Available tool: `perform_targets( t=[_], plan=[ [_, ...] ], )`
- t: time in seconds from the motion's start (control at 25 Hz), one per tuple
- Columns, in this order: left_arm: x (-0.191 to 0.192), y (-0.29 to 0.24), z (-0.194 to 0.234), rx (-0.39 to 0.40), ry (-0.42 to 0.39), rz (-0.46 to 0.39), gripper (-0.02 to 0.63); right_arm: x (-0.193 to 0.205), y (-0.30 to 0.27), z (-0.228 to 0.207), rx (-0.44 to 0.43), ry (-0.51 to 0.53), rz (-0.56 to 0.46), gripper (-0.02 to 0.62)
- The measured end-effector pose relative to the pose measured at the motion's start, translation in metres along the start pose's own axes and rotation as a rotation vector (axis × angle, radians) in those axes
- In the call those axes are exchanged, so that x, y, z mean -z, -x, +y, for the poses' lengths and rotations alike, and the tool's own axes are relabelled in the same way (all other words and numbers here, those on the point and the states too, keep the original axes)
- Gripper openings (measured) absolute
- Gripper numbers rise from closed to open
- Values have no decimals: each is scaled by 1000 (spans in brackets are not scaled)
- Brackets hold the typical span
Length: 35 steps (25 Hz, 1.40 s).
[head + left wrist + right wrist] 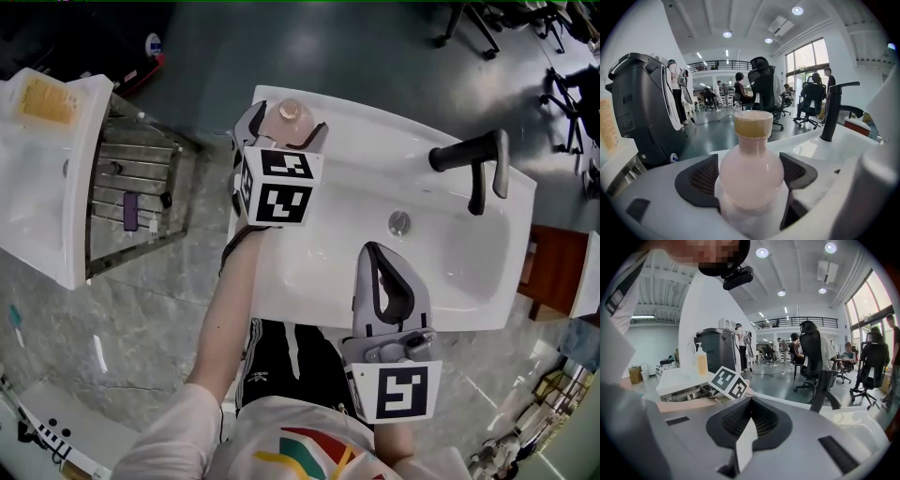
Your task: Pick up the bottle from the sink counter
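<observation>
Left gripper clamped on the bottle, pads against both sides of its round body, at the upper-left corner of the sink counter. Right gripper pinched closed, empty, lower centre. Grasp looks done. Next I'd lift straight up, firm squeeze.

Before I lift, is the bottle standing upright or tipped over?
Upright: the bottle stands with its capped neck pointing up between the left gripper's jaws.
</observation>
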<state>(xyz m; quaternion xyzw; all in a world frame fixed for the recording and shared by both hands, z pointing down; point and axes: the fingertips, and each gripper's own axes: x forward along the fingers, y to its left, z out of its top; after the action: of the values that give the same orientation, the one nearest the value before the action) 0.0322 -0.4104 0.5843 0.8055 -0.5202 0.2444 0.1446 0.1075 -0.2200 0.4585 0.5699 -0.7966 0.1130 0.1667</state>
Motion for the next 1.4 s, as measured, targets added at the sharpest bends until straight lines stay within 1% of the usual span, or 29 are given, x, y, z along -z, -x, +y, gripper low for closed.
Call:
perform_targets(
  t=[0.16,0.28,0.44,0.84,1.0,1.16,1.28,1.4],
  plan=[
    [1,0,-1,20,-5,10,411,4,1,2,-6,1,10,11],
    [2,0,0,16,-16,11,410,5,0,3,-3,-12,10,11],
    [5,-4,-1,6,-35,52,410,9,0,3,-8,-28,17,11],
    [4,-4,-1,3,-35,47,410,16,1,-3,-2,-44,23,12],
    [3,-2,-1,19,-28,37,410,11,2,-8,8,-37,11,11],
    [-4,3,1,32,6,15,410,5,3,-12,17,-42,-5,11],
    [-21,12,4,26,8,-24,410,-5,3,-13,18,-46,-27,11],
    [-47,28,6,20,10,-72,410,-21,7,-15,25,-41,-58,11]
  ],
)
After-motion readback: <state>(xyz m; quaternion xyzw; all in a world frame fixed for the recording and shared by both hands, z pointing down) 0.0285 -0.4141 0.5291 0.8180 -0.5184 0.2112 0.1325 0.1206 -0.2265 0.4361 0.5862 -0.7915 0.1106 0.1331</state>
